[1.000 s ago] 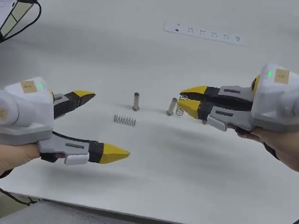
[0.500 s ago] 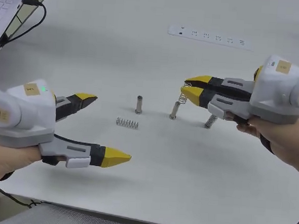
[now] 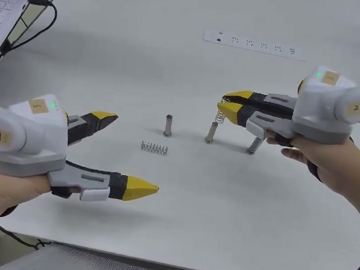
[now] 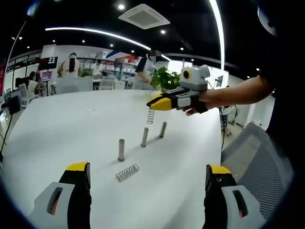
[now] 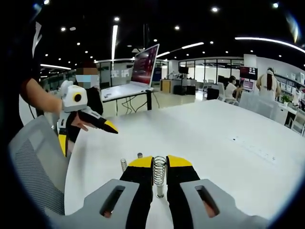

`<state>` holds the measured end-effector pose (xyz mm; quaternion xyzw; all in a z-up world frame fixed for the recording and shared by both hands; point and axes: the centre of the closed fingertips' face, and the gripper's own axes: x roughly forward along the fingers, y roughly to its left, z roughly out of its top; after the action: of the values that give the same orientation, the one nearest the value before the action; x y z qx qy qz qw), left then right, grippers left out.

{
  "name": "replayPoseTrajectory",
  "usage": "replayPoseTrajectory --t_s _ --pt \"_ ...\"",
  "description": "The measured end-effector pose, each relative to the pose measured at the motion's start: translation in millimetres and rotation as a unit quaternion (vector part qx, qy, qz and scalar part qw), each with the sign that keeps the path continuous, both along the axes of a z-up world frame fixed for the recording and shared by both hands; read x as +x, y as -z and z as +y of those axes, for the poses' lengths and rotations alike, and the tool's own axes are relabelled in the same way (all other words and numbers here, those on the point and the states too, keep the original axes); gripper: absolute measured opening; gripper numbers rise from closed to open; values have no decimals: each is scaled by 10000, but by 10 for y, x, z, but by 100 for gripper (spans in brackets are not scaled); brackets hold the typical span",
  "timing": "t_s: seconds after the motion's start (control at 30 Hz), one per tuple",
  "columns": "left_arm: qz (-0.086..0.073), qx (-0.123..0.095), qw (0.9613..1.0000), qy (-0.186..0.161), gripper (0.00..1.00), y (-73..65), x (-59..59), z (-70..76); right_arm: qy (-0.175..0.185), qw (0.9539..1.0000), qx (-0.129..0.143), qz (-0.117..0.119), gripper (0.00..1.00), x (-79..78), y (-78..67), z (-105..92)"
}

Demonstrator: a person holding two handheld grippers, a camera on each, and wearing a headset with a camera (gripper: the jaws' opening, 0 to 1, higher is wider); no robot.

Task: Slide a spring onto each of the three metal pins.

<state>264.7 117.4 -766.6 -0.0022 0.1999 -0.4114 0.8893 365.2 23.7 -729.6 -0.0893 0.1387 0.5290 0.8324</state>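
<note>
1. The right claw [image 3: 226, 106] is clamped on a small coiled steel spring [image 3: 219, 117], held upright between its yellow tips. A second ago this held spring sat low, beside the pin near the tabletop. It now hangs higher.
2. Directly under the tips stands the short grey metal middle pin [image 3: 211, 132]. The held spring's lower end is at its top, but whether they touch cannot be told.
3. Beneath the right claw's body, behind its tips, a spring-clad pin [image 3: 254, 146] stands.
4. Beyond the tips are a bare pin [image 3: 168, 125] and a loose spring [image 3: 154, 148] lying flat, both where they were.
5. The left claw [image 3: 133, 152] is spread wide and empty, as before, and the loose spring lies just ahead of its jaws.
6. Everything rests on a white tabletop [image 3: 181, 221]. A white power strip [image 3: 254, 43] lies well beyond the right claw, and a laptop [image 3: 5, 2] with a black cable [image 3: 34, 22] lies beyond the left.
7. Around it is an open office with ceiling strip lights, a large monitor [image 5: 145, 64] and people at desks.
</note>
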Motion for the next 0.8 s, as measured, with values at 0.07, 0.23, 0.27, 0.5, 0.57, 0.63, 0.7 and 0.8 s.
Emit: replayPoseTrajectory --t_s 0.07,0.23,0.27,0.5,0.57,0.63,0.7,0.8 --pt "14 21 10000 9 98 9 -6 0 48 10000 29 57 7 22 18 9" --pt "15 9 10000 -8 98 6 -6 15 86 9999 6 111 7 36 66 10" --pt "17 8 10000 -17 98 7 -5 21 102 9999 -9 105 7 42 73 5" --pt "35 2 10000 -39 98 22 -8 35 190 9996 26 219 7 79 124 -18" --pt "41 -3 10000 -38 98 25 -10 33 201 9994 79 254 7 77 118 -10" --pt "43 -3 10000 -36 98 21 -13 32 192 9995 53 245 7 79 128 -7" --pt "50 -7 10000 -40 98 21 -13 35 180 9994 64 272 7 73 136 2" --pt "44 -16 10000 -50 98 14 -13 47 191 9994 44 276 7 76 157 5"
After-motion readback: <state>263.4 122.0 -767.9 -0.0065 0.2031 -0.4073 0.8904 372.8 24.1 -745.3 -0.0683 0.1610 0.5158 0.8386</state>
